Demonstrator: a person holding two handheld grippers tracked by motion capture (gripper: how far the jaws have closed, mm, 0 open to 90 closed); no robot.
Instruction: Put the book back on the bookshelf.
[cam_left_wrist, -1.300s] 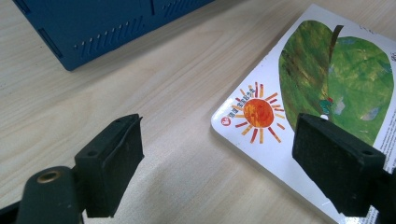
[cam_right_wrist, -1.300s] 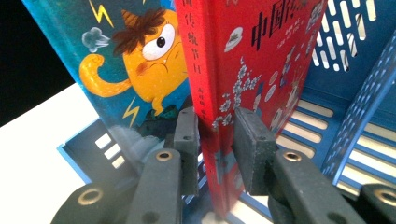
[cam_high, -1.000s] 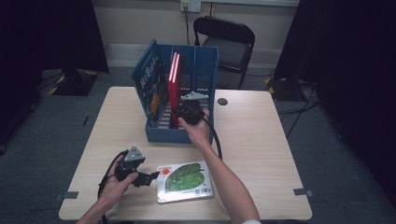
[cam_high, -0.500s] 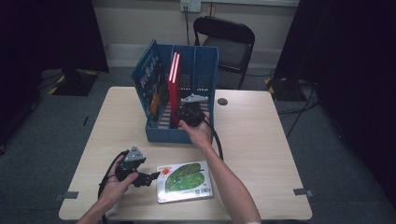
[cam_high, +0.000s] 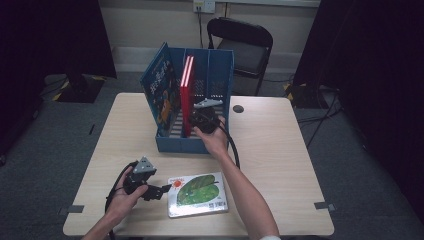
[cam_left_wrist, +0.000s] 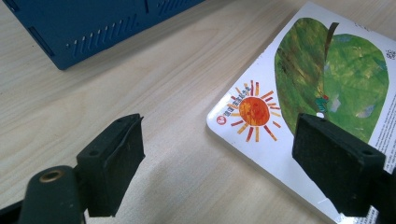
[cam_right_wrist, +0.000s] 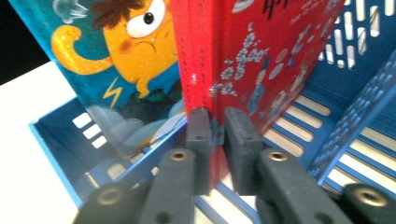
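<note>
Looking down from the high view, I see my right tongs (cam_high: 196, 119) reach into the blue slotted rack (cam_high: 220, 75) near the middle of the table (cam_high: 280, 150), set against the red book (cam_high: 186, 95) that stands upright in it beside a blue picture book (cam_high: 159, 92). My left tongs (cam_high: 159, 191) rest low near the table's front edge, just beside the flat leaf-cover book (cam_high: 197, 194), probably waiting their turn.

From the left gripper view, the left tongs (cam_left_wrist: 219, 163) stand spread wide with nothing between them; one rubbery black pad (cam_left_wrist: 116, 158) hangs over bare pale wood grain, the other over the glossy white corner of the leaf-cover book (cam_left_wrist: 327, 70), by its printed orange sun.

From the right gripper view, the right tongs (cam_right_wrist: 213, 135) have just been closing and now pinch the lower spine edge of the red book (cam_right_wrist: 261, 51), a thin hard cover. I judge the grip sits low so the book can be steadied or slid along the rack's ribbed plastic floor (cam_right_wrist: 299, 126). The blue picture book (cam_right_wrist: 116, 56) leans at its left, a cartoon face on smooth card.
</note>
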